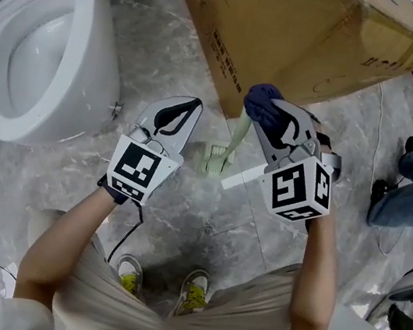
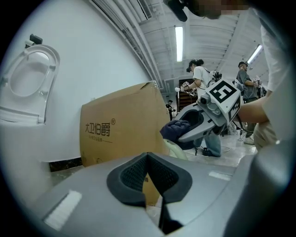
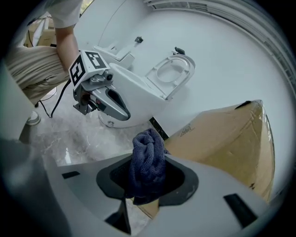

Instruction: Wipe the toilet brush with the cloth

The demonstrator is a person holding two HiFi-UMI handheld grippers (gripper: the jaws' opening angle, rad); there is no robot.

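The right claw (image 1: pixel 272 115) is clenched on a dark blue knitted cloth (image 1: pixel 262 99), which bulges out past its tips. The cloth sits at the upper end of the pale green toilet brush (image 1: pixel 236 135) and seems to touch it. The brush handle rises at a slight lean from its base on the grey marbled floor (image 1: pixel 182 215), roughly midway between the two claws and just in front of a large cardboard box (image 1: pixel 293 33).

The left claw (image 1: pixel 193 106) is clenched on nothing. Its dark pads meet at the tips, and only the box shows through the small gap behind them. It hovers to the left of the brush, apart from the handle and pointing toward the box.

To the far left stands a white toilet (image 1: pixel 90 61) with its seat raised. The person's shoes (image 1: pixel 128 271) are on the floor near the bottom of the head view. In the left gripper view, other people (image 2: pixel 201 74) stand far off under a ceiling strip light.
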